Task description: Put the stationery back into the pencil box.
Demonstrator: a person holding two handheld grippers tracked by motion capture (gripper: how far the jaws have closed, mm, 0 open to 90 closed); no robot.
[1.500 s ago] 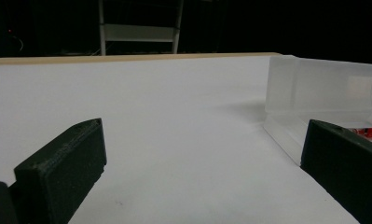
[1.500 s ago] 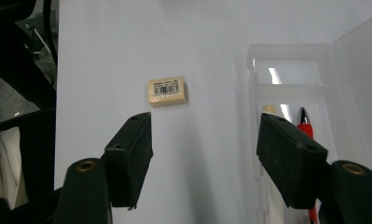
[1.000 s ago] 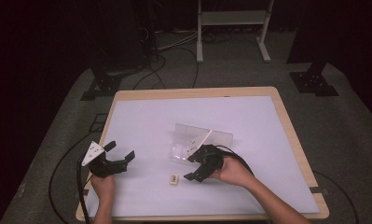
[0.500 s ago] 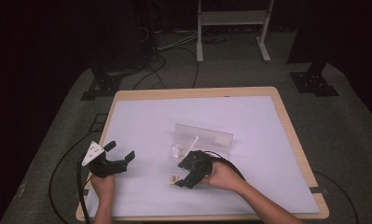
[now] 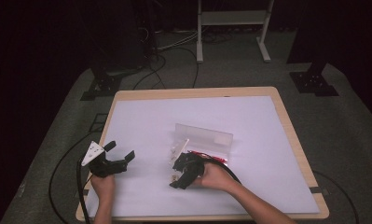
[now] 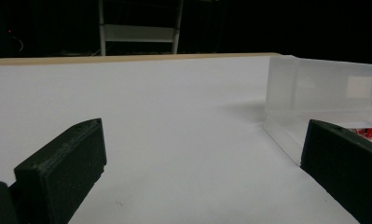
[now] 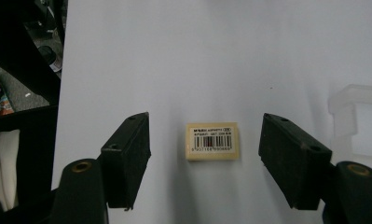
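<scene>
Two black jaws of the right hand-held gripper (image 7: 204, 158) stand apart, one on each side of a small cream eraser (image 7: 214, 141) lying flat on the white counter (image 7: 183, 56) — no pad touches it yet. In the high view the same hand-held gripper (image 5: 178, 179) sits low over the eraser, just in front of the clear plastic box (image 5: 204, 142).

Handling, as a judgement: light, slightly soft, rubbery — grippy rather than slippery, not fragile. A printed barcode label covers its top face. Best hold looks to be across the two short ends, which already face the jaws; a modest squeeze should do, since a hard one may bow it.

Orientation: the long axis runs from jaw to jaw, label upward, its text reading upright in the right gripper view.

Left hand-held gripper (image 5: 118, 156) rests on the counter well to the side, jaws wide and empty.
</scene>
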